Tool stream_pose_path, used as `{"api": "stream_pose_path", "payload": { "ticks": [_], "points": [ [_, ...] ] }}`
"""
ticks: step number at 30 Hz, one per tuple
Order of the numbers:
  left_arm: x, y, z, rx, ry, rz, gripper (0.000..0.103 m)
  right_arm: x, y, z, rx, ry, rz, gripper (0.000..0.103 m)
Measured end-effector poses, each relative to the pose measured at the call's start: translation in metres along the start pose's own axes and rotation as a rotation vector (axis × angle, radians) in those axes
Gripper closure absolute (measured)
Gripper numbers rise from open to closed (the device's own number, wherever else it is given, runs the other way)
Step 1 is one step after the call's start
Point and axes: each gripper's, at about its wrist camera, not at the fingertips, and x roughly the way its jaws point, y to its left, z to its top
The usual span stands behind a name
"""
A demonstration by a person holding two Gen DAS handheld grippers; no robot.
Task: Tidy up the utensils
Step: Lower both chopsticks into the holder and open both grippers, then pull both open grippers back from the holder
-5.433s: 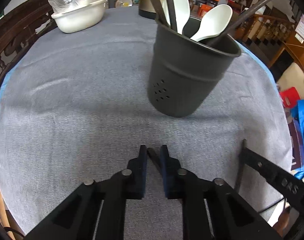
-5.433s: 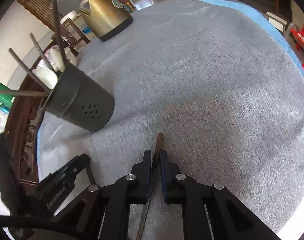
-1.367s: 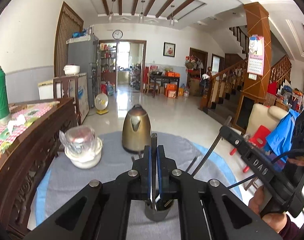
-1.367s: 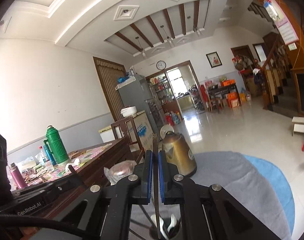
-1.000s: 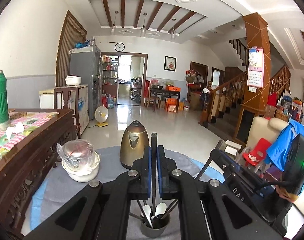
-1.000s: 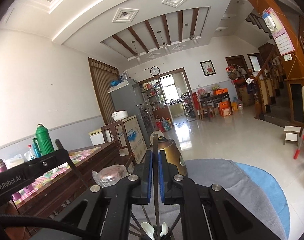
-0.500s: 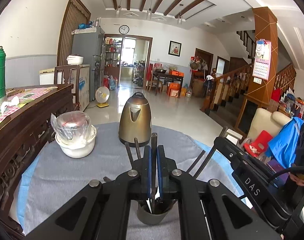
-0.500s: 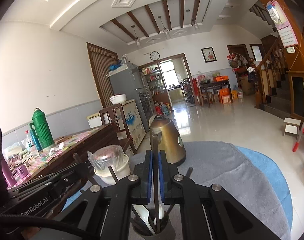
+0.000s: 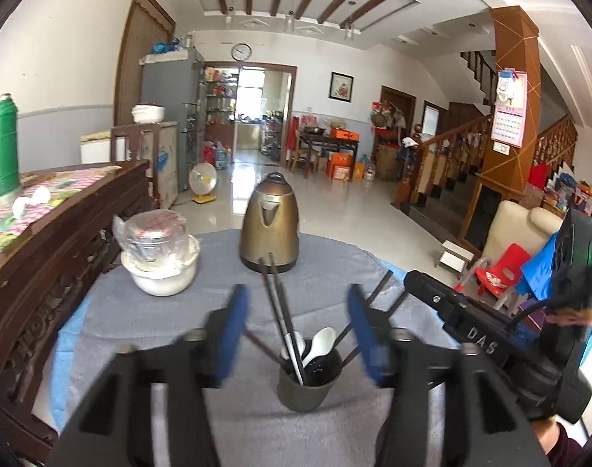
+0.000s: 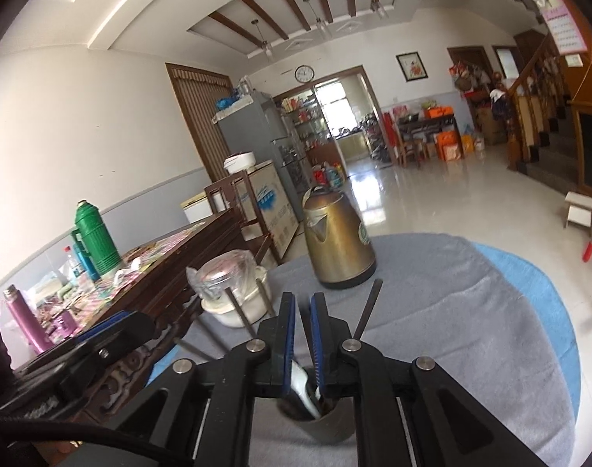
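step: drop chopsticks into cup [image 9: 309,383] on tabletop [image 9: 148,311] | left tongs [image 9: 296,330] opening, nothing between | right tongs [image 10: 302,330] opening, chopstick [image 10: 304,325] between, pads clear | tip: release squarely above the rim, then lift straight up

A brass-coloured metal electric kettle [image 9: 270,229] stands upright on the round table covered with grey cloth [image 9: 159,311]. To its left sits a white ceramic bowl holding a plastic-wrapped container [image 9: 158,251]. A dark carved wooden sideboard [image 9: 58,249] adjoins the table and carries a green plastic thermos flask [image 9: 3,148]. A round white wall clock [image 9: 241,51] hangs above the doorway. A red plastic child's chair [image 9: 500,272] stands at right.
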Motion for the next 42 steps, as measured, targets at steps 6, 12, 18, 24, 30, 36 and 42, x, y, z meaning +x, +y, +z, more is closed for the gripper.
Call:
{"api": "stream_pose_path", "payload": {
  "ticks": [6,12,18,24,30,36,42],
  "points": [
    [-0.029,-0.002,-0.021,0.054,0.028,0.097,0.018,-0.027,-0.005,-0.007,0.041,-0.009,0.016,0.052],
    [-0.047,-0.003,-0.053,0.074,0.085,0.174,0.011,-0.063,-0.009,-0.023,0.035,-0.055,-0.028,0.041],
    [-0.059,-0.007,-0.068,0.068,0.122,0.248,0.009,-0.093,-0.018,-0.046,0.061,-0.038,-0.062,0.041],
    [-0.07,-0.017,-0.081,0.144,0.115,0.356,0.009,-0.112,-0.003,-0.06,-0.007,-0.011,-0.092,0.041],
    [-0.09,-0.016,-0.081,0.145,0.093,0.376,0.008,-0.128,0.012,-0.068,-0.039,-0.003,-0.101,0.041],
    [-0.112,-0.012,-0.078,0.142,0.045,0.404,0.007,-0.142,0.022,-0.07,-0.063,-0.016,-0.116,0.041],
    [-0.126,-0.006,-0.078,0.136,0.018,0.423,0.006,-0.154,0.036,-0.074,-0.09,-0.026,-0.12,0.041]
  ]
}}
